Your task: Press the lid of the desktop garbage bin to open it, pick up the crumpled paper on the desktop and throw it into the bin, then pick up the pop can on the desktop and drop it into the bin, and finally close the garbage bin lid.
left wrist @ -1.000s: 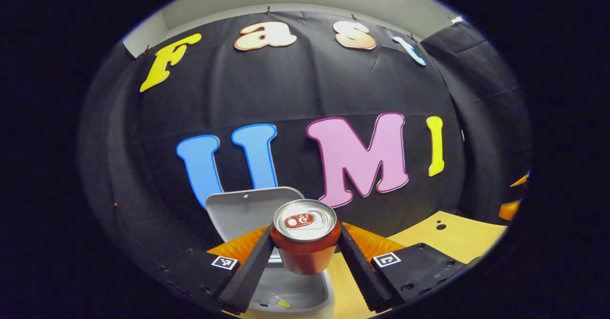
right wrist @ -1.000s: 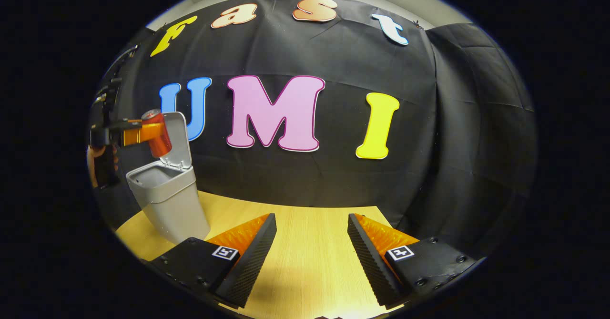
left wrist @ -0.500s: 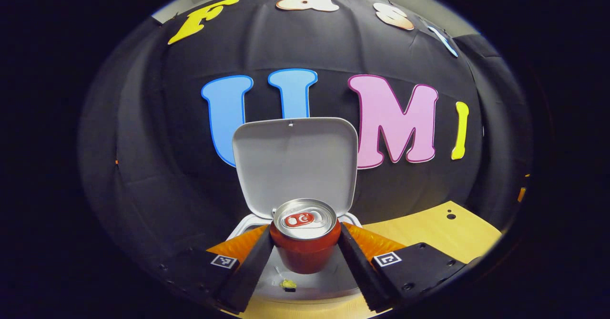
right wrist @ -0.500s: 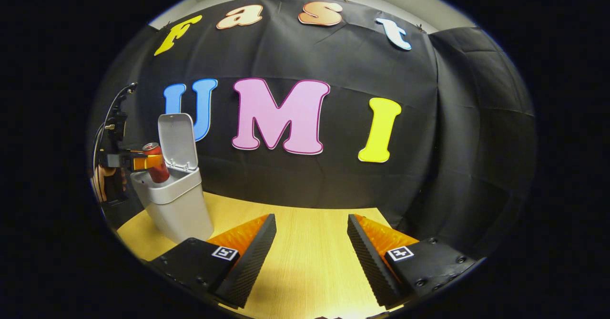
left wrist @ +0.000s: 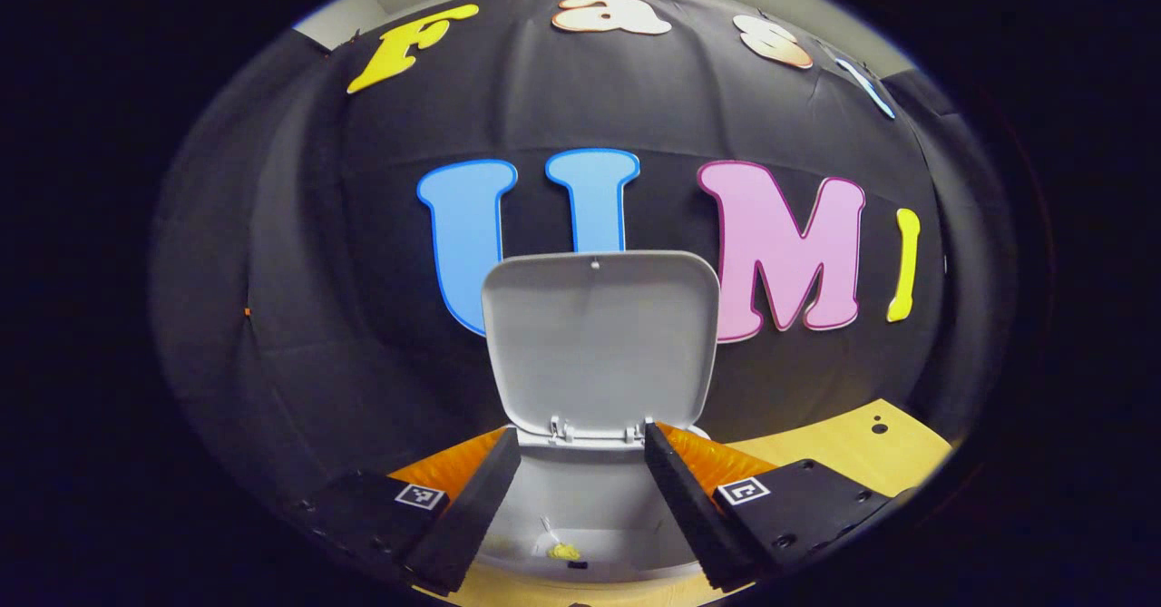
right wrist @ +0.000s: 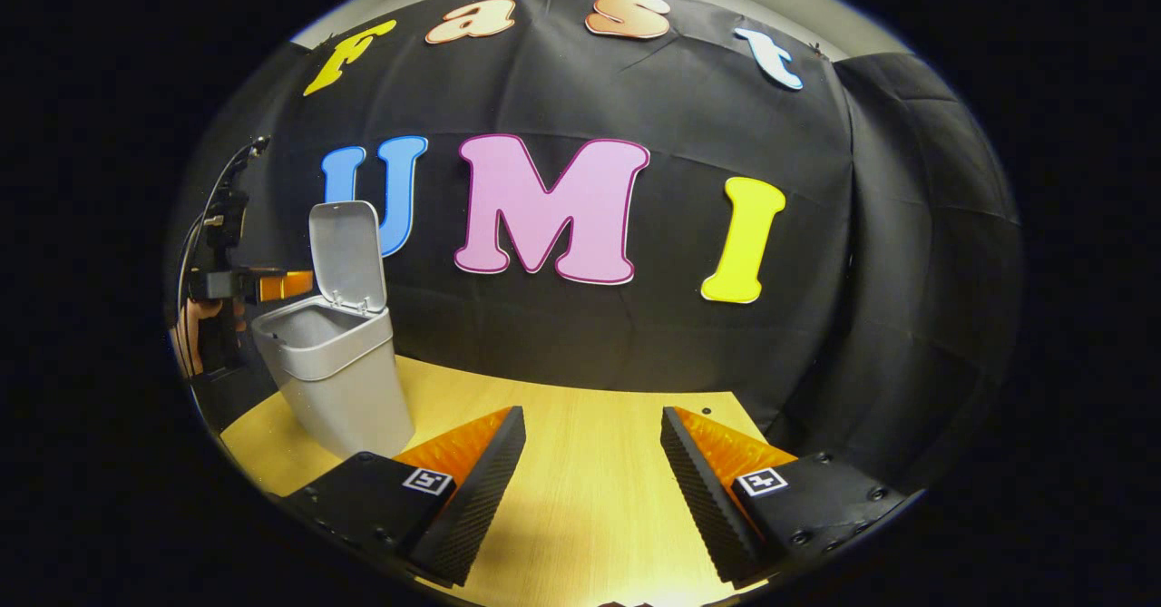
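Clearance around the bin (right wrist: 336, 380) is wide: it stands near the tabletop's (right wrist: 580, 462) left end, close to the black cloth wall (right wrist: 635, 335), and bare wood stretches from its foot across to the right gripper (right wrist: 594, 466). That gripper's 2 fingers stand well apart with nothing between them, low over the wood and far from the bin.

In the left gripper view, the left gripper (left wrist: 580, 489) hangs just above the bin's mouth (left wrist: 580, 507), fingers spread to either side of the opening and gripping nothing. The lid (left wrist: 600, 339) stands upright on its hinge directly ahead of the fingertips, just beyond them. Down inside the bin a small yellowish scrap (left wrist: 562, 551) lies on the grey floor; the pop can cannot be made out in there.

From the right gripper view, the left gripper (right wrist: 288, 284) sits at the bin's near-left rim with a hand (right wrist: 192, 335) behind it, level with the lower part of the raised lid (right wrist: 345, 253).

Tabletop is pale wood with a small dark hole (left wrist: 878, 426) toward its right corner in the left gripper view.
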`<state>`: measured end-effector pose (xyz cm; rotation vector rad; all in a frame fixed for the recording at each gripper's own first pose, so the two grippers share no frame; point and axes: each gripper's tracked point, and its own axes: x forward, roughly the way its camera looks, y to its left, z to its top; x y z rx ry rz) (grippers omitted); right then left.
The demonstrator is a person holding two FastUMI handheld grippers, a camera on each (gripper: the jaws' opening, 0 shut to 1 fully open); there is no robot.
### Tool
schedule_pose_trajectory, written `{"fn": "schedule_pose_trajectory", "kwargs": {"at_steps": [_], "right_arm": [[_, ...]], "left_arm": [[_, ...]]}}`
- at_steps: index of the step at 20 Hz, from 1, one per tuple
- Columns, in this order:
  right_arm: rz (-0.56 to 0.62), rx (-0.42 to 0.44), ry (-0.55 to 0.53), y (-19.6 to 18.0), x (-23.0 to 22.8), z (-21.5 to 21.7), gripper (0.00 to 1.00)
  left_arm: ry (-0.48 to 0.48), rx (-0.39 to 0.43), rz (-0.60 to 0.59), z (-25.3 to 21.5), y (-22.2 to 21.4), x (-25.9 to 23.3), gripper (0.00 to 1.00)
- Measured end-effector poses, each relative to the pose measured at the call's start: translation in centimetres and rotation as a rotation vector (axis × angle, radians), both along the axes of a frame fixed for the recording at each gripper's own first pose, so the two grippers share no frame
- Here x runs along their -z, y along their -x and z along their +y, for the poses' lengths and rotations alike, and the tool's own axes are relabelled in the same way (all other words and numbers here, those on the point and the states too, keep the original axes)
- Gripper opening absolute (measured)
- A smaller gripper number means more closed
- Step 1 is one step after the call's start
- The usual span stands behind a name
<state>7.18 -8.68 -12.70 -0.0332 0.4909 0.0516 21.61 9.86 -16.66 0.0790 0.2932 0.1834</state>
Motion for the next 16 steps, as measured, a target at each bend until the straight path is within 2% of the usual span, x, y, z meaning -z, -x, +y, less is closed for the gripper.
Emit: {"fn": "schedule_pose_trajectory", "kwargs": {"at_steps": [3, 7, 10, 14, 16], "right_arm": [[-0.016, -0.037, 0.004, -1.6, 0.0, 0.6, 0.97], [-0.018, -0.089, -0.011, -3.6, -0.4, 2.1, 0.97], [-0.030, -0.148, -0.028, -4.9, -1.1, 3.7, 0.97], [-0.024, -0.266, -0.052, -5.2, -0.6, 5.4, 0.97], [-0.003, -0.280, -0.079, -4.5, -0.1, 5.7, 0.97]], "left_arm": [[-0.030, 0.014, -0.113, -0.1, -1.7, -5.3, 0.93], [-0.056, 0.054, -0.206, -0.4, -4.7, -9.6, 0.92], [-0.095, 0.080, -0.233, 0.0, -7.4, -11.1, 0.92], [-0.151, 0.096, -0.207, 0.2, -10.6, -10.7, 0.91], [-0.195, 0.125, -0.184, -0.6, -12.0, -10.0, 0.92]]}}
